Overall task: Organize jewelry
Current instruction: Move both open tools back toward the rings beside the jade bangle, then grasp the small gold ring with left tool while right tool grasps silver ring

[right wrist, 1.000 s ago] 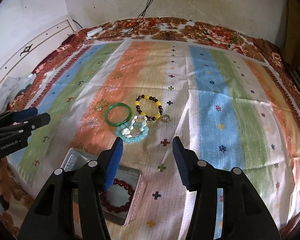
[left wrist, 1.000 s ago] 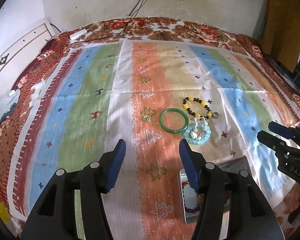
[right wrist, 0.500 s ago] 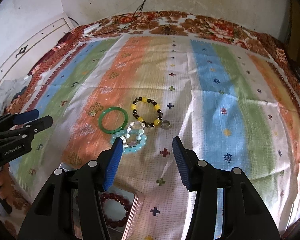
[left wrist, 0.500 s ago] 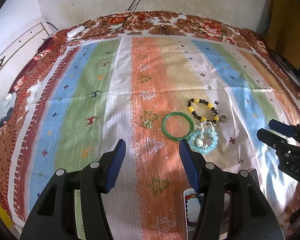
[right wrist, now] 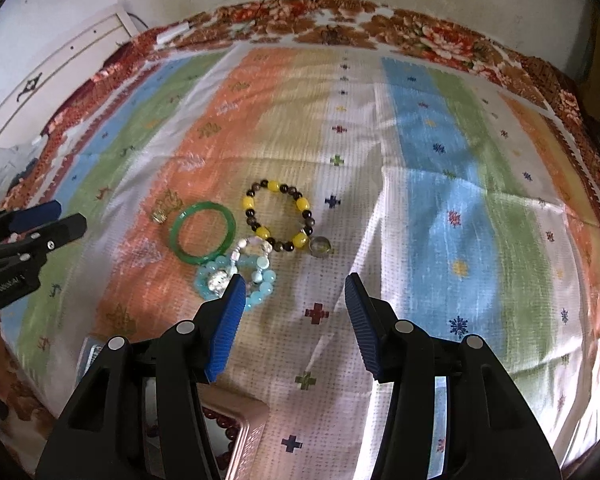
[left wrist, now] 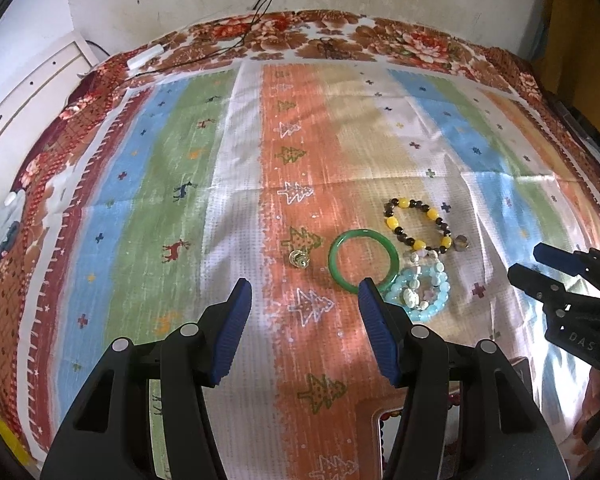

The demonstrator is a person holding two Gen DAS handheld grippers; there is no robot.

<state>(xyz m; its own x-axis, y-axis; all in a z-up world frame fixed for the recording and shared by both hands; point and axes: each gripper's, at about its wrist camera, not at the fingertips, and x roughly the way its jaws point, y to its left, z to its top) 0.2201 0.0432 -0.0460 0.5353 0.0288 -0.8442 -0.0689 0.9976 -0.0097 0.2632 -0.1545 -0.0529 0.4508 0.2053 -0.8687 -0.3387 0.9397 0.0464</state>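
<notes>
Jewelry lies clustered on a striped cloth (left wrist: 180, 208). It includes a green bangle (left wrist: 333, 268) (right wrist: 204, 205), a yellow-and-dark bead bracelet (left wrist: 392, 222) (right wrist: 274, 186) and a light blue bead bracelet (left wrist: 444, 288) (right wrist: 268, 278) with a pale one on top. A small ring (left wrist: 299, 258) (right wrist: 159, 216) sits left of the bangle. My left gripper (left wrist: 304, 286) (right wrist: 70, 214) is open and empty, just short of the bangle. My right gripper (right wrist: 295, 280) (left wrist: 528, 260) is open and empty, its left finger over the blue bracelet's near edge.
A metal box (right wrist: 256, 412) holding a red bead bracelet (right wrist: 220, 416) lies at the near edge, mostly behind the grippers. A round charm (right wrist: 320, 246) rests by the yellow bracelet. A white adapter (left wrist: 146, 56) and cables lie at the bed's far edge by the wall.
Both grippers have moved forward and down toward the jewelry cluster, which now looks nearer and larger. The metal box has slid toward the bottom of both views. Neither gripper's opening changed.
</notes>
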